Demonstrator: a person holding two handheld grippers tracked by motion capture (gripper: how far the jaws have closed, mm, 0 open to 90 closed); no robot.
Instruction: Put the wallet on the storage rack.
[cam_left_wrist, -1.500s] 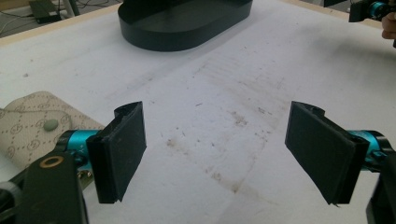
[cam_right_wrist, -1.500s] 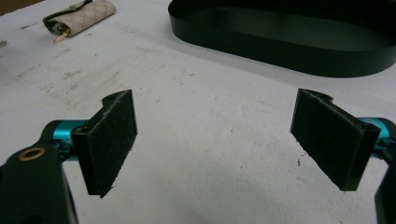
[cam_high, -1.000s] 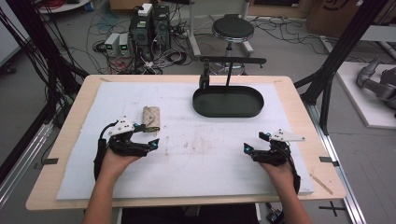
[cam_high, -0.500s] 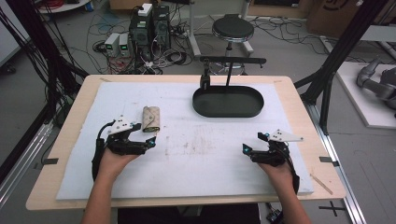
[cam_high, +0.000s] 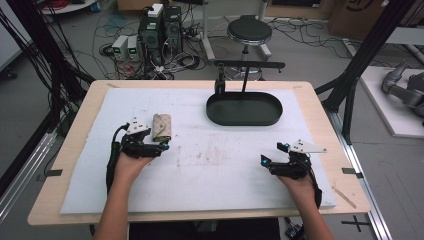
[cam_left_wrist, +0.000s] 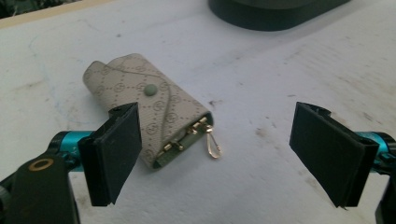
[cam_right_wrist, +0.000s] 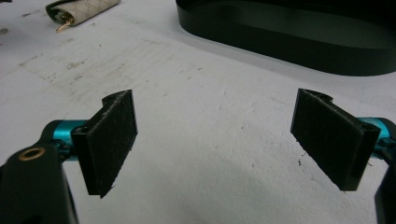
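Note:
A beige patterned key pouch (cam_high: 161, 126) with a snap button and gold clips lies on the white mat, left of centre. My left gripper (cam_high: 161, 146) is just in front of it, open. In the left gripper view the pouch (cam_left_wrist: 149, 107) lies beyond the left pad (cam_left_wrist: 116, 149), and the open gripper (cam_left_wrist: 219, 140) has nothing between its jaws. A black oval tray (cam_high: 245, 121) stands at the back centre. My right gripper (cam_high: 265, 161) rests open near the front right. In the right gripper view it (cam_right_wrist: 212, 140) spans bare mat, with the tray (cam_right_wrist: 280, 42) ahead and the pouch (cam_right_wrist: 84, 9) at the top left.
A black stand with a crossbar (cam_high: 248, 64) rises behind the tray. The white mat (cam_high: 220, 150) covers most of the wooden table (cam_high: 345, 150). A stool (cam_high: 249, 30), computers and cables are on the floor beyond the table.
My left gripper has shifted slightly forward and to the right, closer to the pouch. The right gripper has hardly moved. Both stay open.

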